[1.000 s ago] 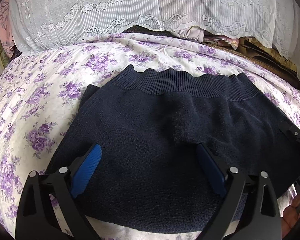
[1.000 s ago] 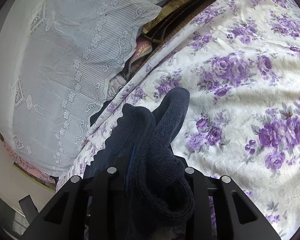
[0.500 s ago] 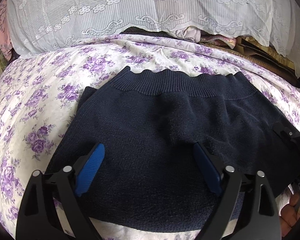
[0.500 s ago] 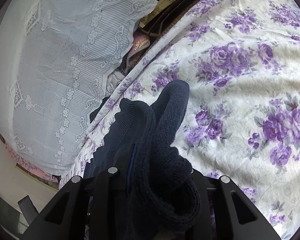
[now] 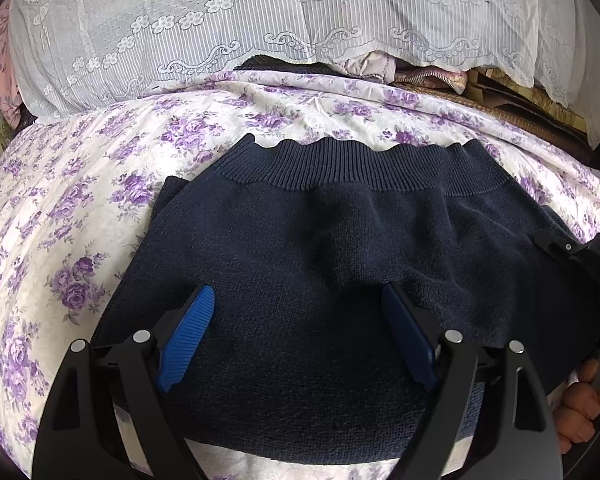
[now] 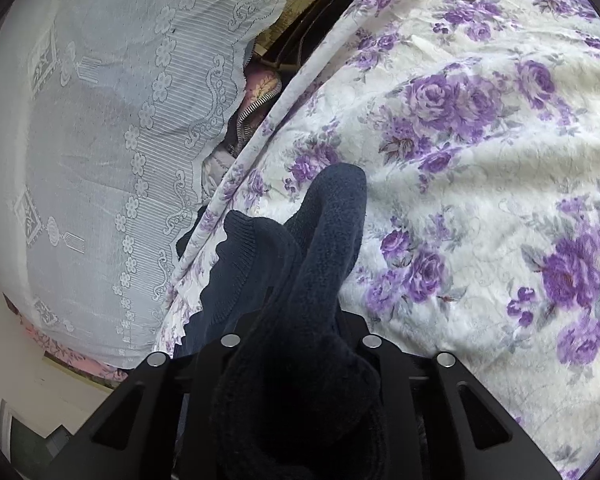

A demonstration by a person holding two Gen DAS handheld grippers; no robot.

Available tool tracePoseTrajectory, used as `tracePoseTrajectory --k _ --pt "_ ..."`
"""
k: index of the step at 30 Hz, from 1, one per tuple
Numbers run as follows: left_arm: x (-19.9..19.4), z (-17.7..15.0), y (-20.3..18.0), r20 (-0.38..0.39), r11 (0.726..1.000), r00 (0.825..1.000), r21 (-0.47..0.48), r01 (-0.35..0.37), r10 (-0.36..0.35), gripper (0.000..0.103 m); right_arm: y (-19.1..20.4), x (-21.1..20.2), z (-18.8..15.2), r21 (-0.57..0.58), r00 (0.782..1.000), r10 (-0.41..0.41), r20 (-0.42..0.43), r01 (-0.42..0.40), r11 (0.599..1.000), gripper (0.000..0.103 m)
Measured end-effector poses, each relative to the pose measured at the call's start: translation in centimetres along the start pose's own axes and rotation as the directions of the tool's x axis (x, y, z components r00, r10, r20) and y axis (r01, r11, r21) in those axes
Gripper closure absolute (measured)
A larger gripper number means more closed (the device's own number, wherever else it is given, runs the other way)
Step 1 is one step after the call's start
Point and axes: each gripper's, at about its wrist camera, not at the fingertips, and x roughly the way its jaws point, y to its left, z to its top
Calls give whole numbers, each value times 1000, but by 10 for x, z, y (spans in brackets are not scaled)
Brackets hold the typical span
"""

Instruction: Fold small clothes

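Observation:
A navy knit garment (image 5: 340,240) lies flat on the flowered bedspread (image 5: 100,200), its ribbed waistband (image 5: 360,168) at the far side. My left gripper (image 5: 298,292) hovers over its near half, blue pads wide apart and the jaws closing, with cloth lying under and between them but not pinched. At the right edge of that view my right gripper (image 5: 568,250) holds the garment's side. In the right wrist view a thick bunch of the navy garment (image 6: 324,248) fills my right gripper (image 6: 296,320); its jaws are closing on the fabric, which hides the pads.
A white lace cover (image 5: 260,12) drapes over a pile at the back of the bed, with pink and striped cloth (image 5: 420,74) showing under its hem. A person's fingers (image 5: 584,396) show at the lower right. Flowered bedspread (image 6: 480,200) spreads to the right of the garment.
The left gripper's pads have drawn a little closer together over the garment. In the right view the bunched fabric now covers the blue pad edge, and the view has rolled slightly.

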Motion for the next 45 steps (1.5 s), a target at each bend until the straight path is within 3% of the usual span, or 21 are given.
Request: tracePoseTrajectory --k 8,14,21,27,29,32,45 --pt "-9 2 -2 13 998 998 32 58 -59 48 23 -10 -2 -113 999 23 37 -19 993 83" --pt "-18 11 16 8 993 993 -32 116 -116 49 39 -16 -4 -186 998 38 59 -26 982 84" --pt "-18 26 45 -8 999 999 3 51 -51 49 50 -19 -6 -217 997 57 53 -44 975 84" --pt "-12 22 80 -1 988 994 110 -110 111 49 64 -19 -11 -263 997 44 60 -27 964 84" --pt "-5 14 101 -36 994 995 60 -87 89 48 69 -20 -12 -273 997 39 63 -20 962 84" --pt "0 11 119 -58 1000 998 -31 -1 -1 48 77 -20 -15 -282 998 29 63 -10 959 84" --pt "-8 31 123 -12 995 995 -24 94 -94 48 136 -9 -49 -381 998 3 59 20 924 84"
